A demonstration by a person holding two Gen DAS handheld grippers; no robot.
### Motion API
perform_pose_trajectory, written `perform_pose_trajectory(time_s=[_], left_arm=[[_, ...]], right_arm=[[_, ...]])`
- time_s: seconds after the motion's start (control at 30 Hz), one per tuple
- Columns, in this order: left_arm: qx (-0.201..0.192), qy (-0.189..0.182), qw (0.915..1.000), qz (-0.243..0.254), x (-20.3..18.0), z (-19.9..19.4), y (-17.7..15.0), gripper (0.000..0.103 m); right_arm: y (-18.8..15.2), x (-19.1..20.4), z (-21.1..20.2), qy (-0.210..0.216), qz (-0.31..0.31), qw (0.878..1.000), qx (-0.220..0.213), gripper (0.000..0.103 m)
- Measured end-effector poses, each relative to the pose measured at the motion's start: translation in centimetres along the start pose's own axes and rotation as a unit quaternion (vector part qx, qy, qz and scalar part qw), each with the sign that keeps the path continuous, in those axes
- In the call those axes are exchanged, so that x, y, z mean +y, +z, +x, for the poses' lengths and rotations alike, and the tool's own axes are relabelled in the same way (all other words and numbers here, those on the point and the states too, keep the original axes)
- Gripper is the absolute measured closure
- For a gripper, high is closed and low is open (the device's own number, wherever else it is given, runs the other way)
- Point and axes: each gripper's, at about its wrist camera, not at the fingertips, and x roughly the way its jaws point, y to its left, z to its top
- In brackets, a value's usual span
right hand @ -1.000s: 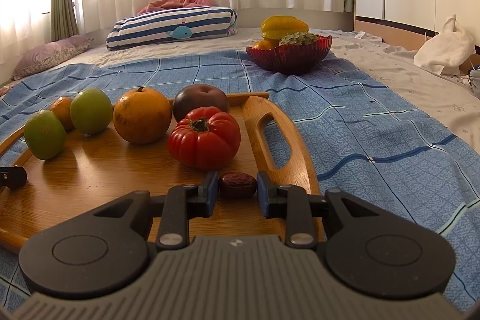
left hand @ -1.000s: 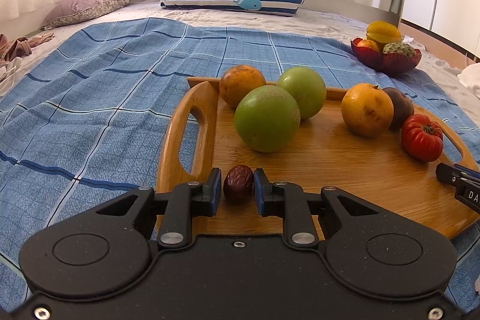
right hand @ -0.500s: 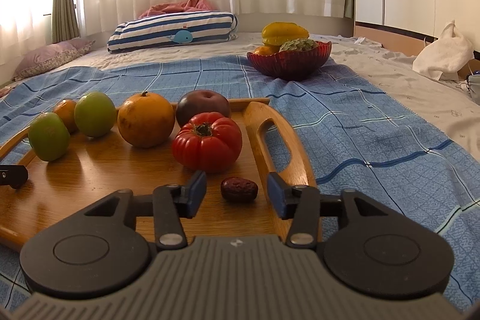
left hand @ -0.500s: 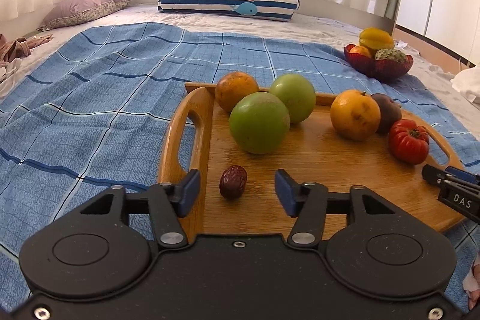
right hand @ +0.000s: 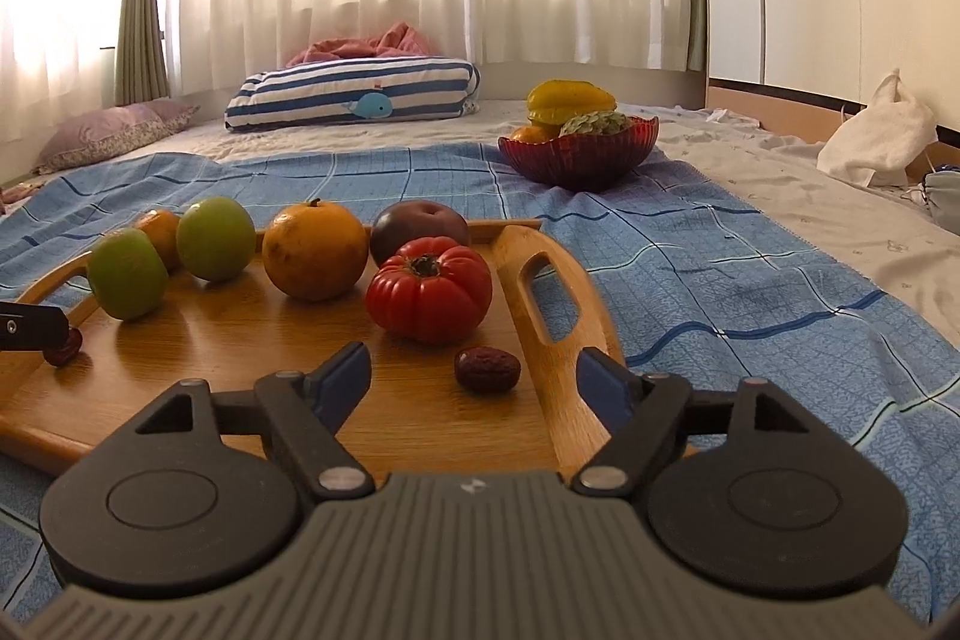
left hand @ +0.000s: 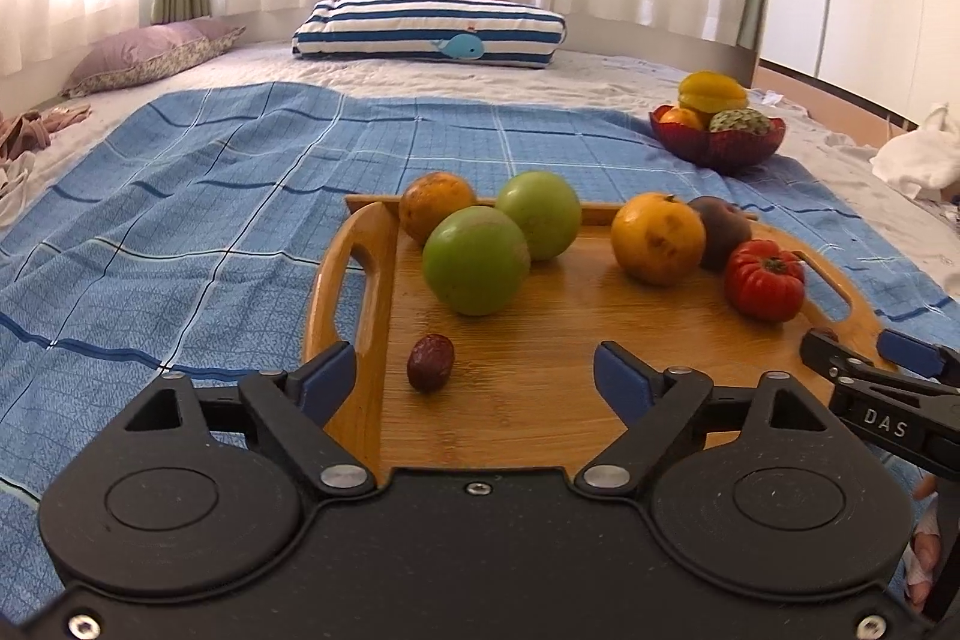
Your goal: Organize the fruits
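Observation:
A wooden tray on the blue bedspread holds two green fruits, an orange, a smaller orange fruit, a dark purple fruit and a ribbed red tomato. One red date lies on the tray near its left handle, untouched between the opening jaws of my left gripper. A second date lies by the right handle, free between the opening jaws of my right gripper. The right gripper also shows at the left wrist view's right edge.
A red glass bowl with a starfruit and other fruit stands on the bedspread beyond the tray's right end. A striped pillow and a purple pillow lie far back. A white bag sits at the right.
Both grippers have let go of their dates and spread their jaws wide. Both have drawn back and slightly up from the tray, leaving each date lying on the wood.

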Motion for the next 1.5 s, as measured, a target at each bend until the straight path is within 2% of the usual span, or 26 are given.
perform_pose_trajectory(time_s=[0.3,0.7,0.77,0.83,0.97,1.03,1.13,1.33,1.4,1.5], left_arm=[[-0.015,-0.029,0.9992,0.024,-1.6,-2.5,-0.7,0.008],[-0.006,-0.062,0.9962,0.06,-3.5,-4.0,-2.1,0.008],[0.005,-0.077,0.9945,0.07,-3.6,-4.1,-2.3,0.012],[0.015,-0.091,0.9924,0.082,-3.9,-4.3,-2.6,0.022],[0.03,-0.111,0.9883,0.1,-4.5,-4.9,-3.0,0.039],[0.039,-0.121,0.9862,0.107,-4.8,-5.0,-3.2,0.056],[0.056,-0.14,0.9826,0.108,-5.3,-4.8,-3.5,0.066],[0.073,-0.161,0.9788,0.104,-6.3,-4.0,-3.7,0.074],[0.084,-0.161,0.9791,0.091,-6.4,-3.4,-3.6,0.079],[0.096,-0.168,0.9787,0.068,-6.5,-2.5,-3.5,0.079]], right_arm=[[-1.0,0.2,-2.0,0.021,-0.01,0.999,-0.022,0.013],[-2.3,0.5,-4.7,0.07,-0.039,0.997,-0.019,0.015],[-2.7,0.5,-4.9,0.077,-0.044,0.996,-0.013,0.021],[-3.1,0.7,-5.3,0.08,-0.051,0.995,-0.008,0.029],[-3.6,0.8,-6.0,0.096,-0.054,0.994,-0.008,0.036],[-3.8,1.1,-6.4,0.105,-0.061,0.993,-0.009,0.039],[-4.2,1.6,-6.7,0.111,-0.081,0.99,-0.01,0.042],[-5.0,2.6,-7.0,0.125,-0.106,0.986,-0.006,0.044],[-5.3,2.8,-7.1,0.124,-0.11,0.986,-0.003,0.044],[-5.5,2.8,-7.1,0.12,-0.116,0.986,-0.003,0.044]])
